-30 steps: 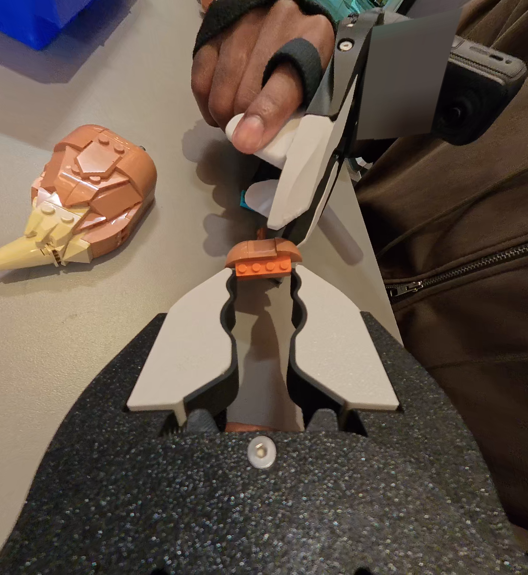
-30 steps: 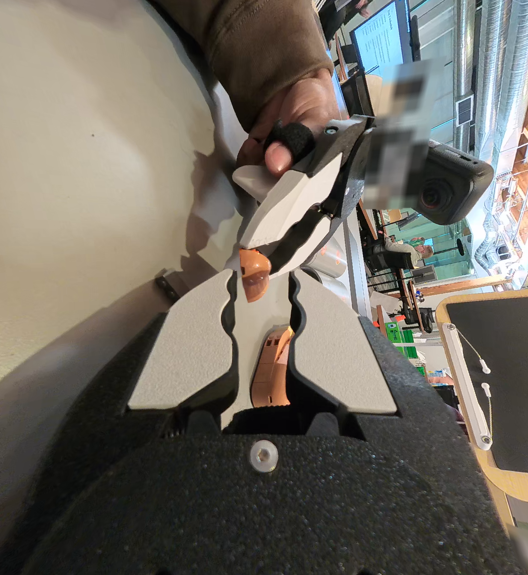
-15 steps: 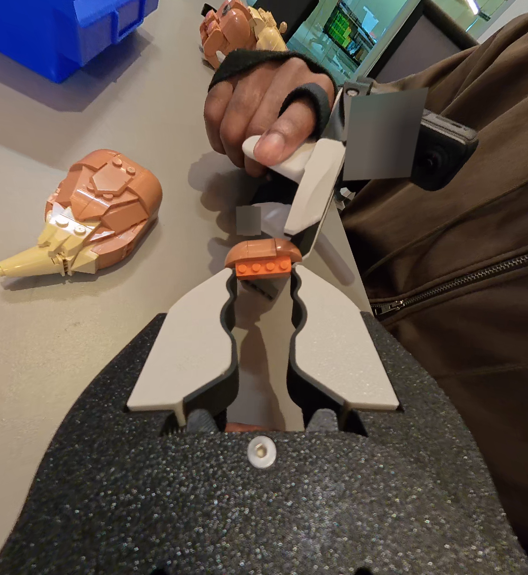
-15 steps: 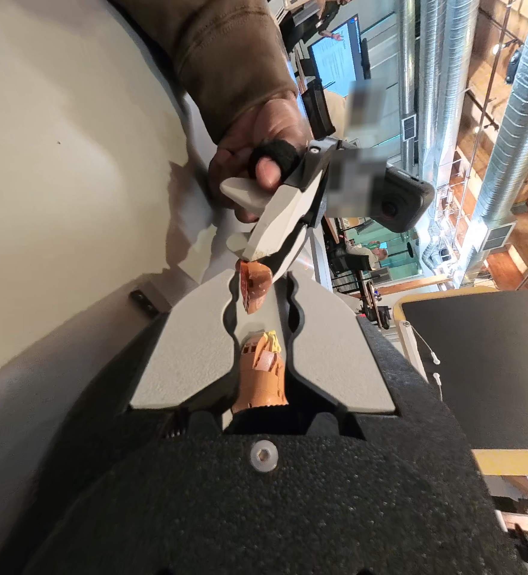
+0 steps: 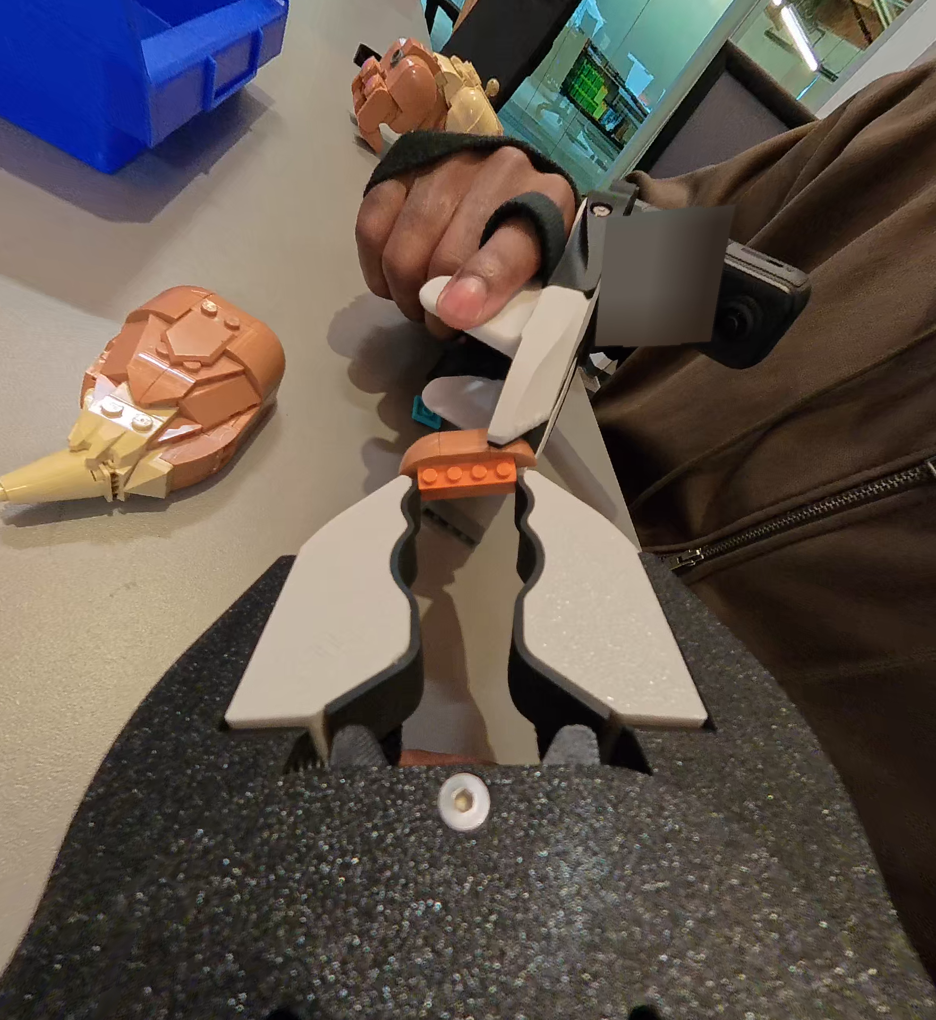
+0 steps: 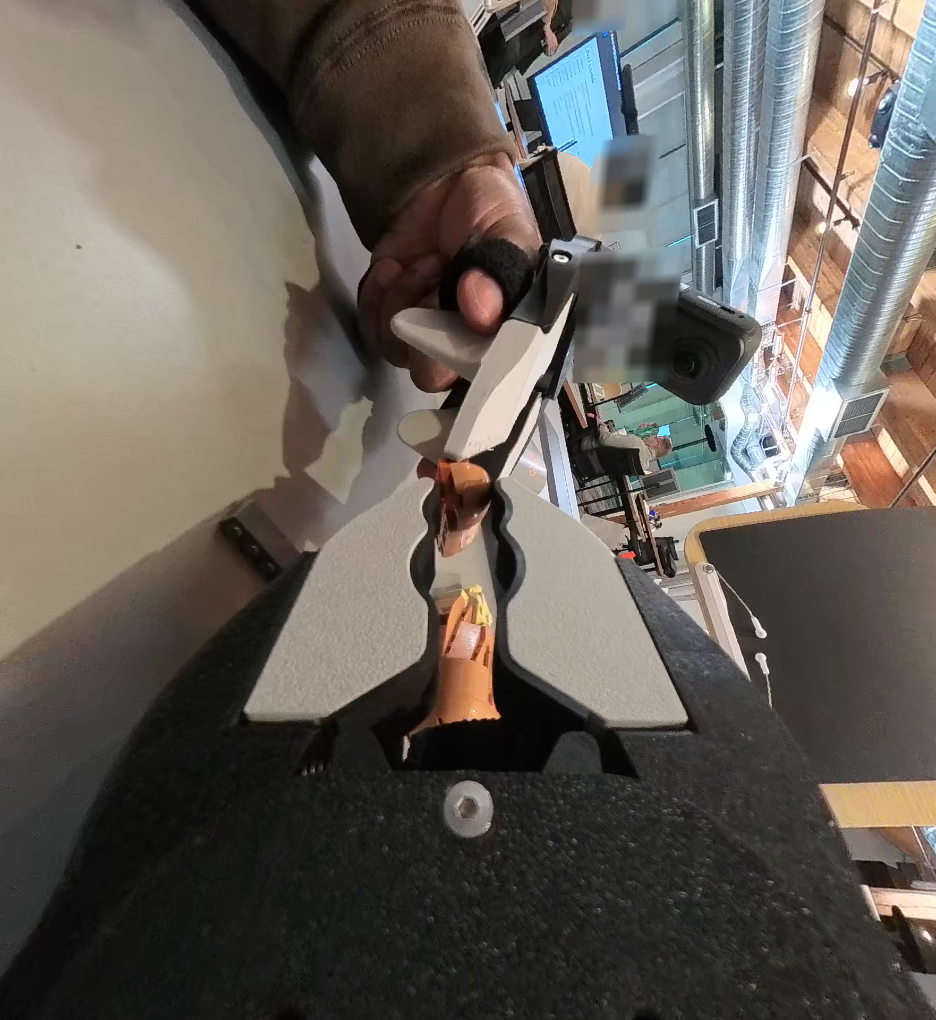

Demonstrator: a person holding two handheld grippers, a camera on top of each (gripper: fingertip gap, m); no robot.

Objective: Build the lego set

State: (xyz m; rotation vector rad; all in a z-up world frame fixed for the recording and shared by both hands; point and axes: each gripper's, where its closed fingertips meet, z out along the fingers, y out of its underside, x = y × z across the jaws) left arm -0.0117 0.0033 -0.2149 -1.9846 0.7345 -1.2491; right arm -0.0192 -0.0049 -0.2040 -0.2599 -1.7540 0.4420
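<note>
My left gripper [image 5: 463, 485] is shut on a small lego piece [image 5: 455, 450], an orange studded plate with brown curved tops, held above the table. My right gripper shows in the left wrist view [image 5: 510, 436], coming down edge-on with its tips on the brown top. In the right wrist view my right gripper [image 6: 464, 488] has its fingers closed on the same piece [image 6: 463, 513], and the left gripper's grey fingertips [image 6: 471, 441] meet it from above. A brown and tan lego head [image 5: 179, 381] lies on the table to the left.
A second brown and tan lego assembly [image 5: 421, 94] stands at the back, also seen between my right fingers [image 6: 466, 651]. A blue bin [image 5: 96, 66] is at the back left. A small teal piece [image 5: 424, 414] and a black strip [image 6: 250, 546] lie on the grey table [image 5: 96, 607]. My left and right fingertips are right by each other.
My right gripper's fingers have narrowed onto the piece that my left gripper keeps holding. Both grippers have tilted a little, so more of the far table shows.
</note>
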